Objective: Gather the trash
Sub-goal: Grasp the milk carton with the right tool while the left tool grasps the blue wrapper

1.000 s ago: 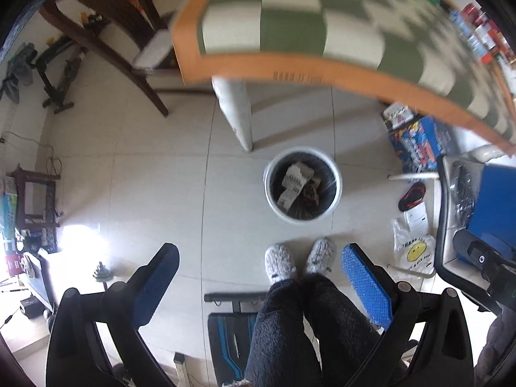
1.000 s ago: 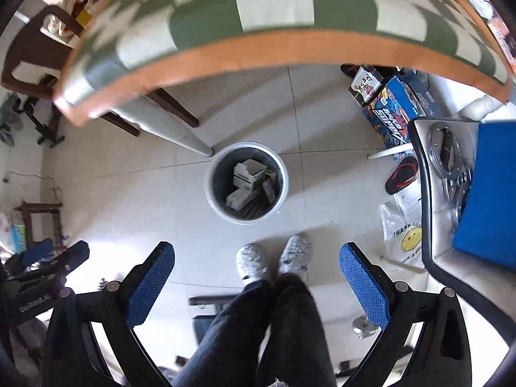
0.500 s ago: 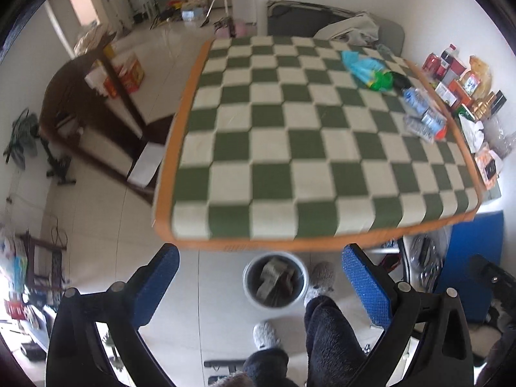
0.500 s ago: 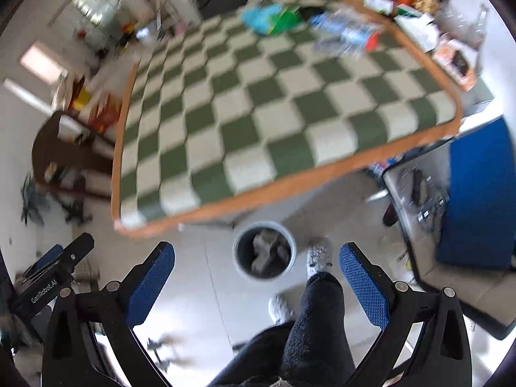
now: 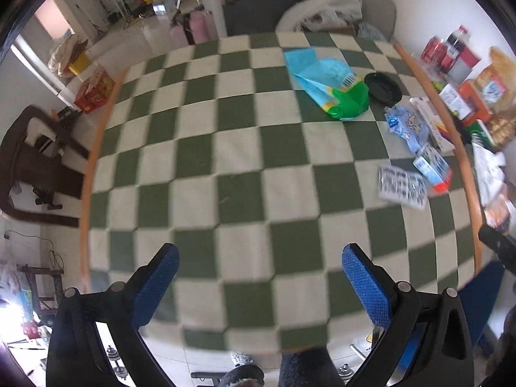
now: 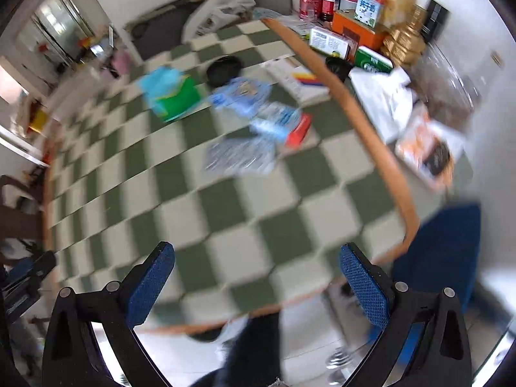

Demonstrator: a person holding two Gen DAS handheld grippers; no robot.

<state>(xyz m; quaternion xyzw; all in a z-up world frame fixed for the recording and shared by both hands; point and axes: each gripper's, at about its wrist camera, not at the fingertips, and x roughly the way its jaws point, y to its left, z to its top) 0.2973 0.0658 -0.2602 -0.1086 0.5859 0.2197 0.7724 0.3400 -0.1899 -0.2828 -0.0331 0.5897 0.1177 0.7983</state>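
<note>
Plainly, trash pile: several wrappers lie clustered at the right of the left wrist view, on the far right part of the table.
Blue-green bag (image 5: 329, 84): upper right of centre; looks thin, light and crinkly, probably slippery, so pinch a raised fold or its edge.
Pale blue wrapper (image 5: 407, 125): right of frame, soft film, likely to crumple under the pads.
Printed flat packet (image 5: 402, 187): lies flat, hard to get under; judged best taken at a lifted corner.
Black lid (image 5: 383, 87): just beside the bag, stiffer, grip its rim.
Left gripper (image 5: 259, 266): bottom of frame, jaws spread wide, empty.
Right gripper (image 6: 256, 264): likewise agape and empty; view blurred.
Surface: checked tablecloth (image 5: 225, 161), green and cream, soft, orange-edged, may drag with a scrape.
Room: pale tiled floor, dark wooden chair (image 5: 29, 161) at left, groceries (image 6: 358, 9) crowded upper right.
</note>
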